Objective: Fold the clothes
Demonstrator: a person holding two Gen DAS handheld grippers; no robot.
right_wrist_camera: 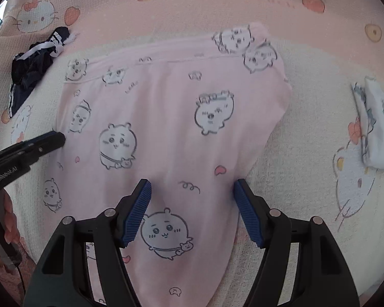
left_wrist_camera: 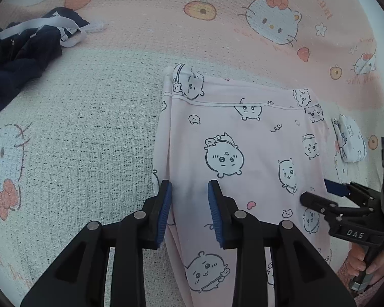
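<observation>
The left gripper [left_wrist_camera: 189, 192] stands moderately open over the left edge of the pink pants [left_wrist_camera: 243, 153], one pad just off the cloth and one above it, holding nothing; whether the pads touch the fabric cannot be told. The right gripper [right_wrist_camera: 192, 192] is wide open and empty, straddling the narrowing part of the pants [right_wrist_camera: 166, 115], its right pad at the curved edge. The pants lie flat on the bed [left_wrist_camera: 76, 128], waistband at the far end, and seem doubled lengthwise with one leg over the other, though the layers are hard to count. That lie fits either a garment about to be picked up for its next fold or one just smoothed down after a fold, so the step cannot be fixed. If a grasp follows, each gripper should close on all layers at the edge together, keeping both sides level so the fold stays square. A dark garment [left_wrist_camera: 20, 48] lies crumpled at far left, and a small white folded piece [right_wrist_camera: 379, 125] sits apart at right.
</observation>
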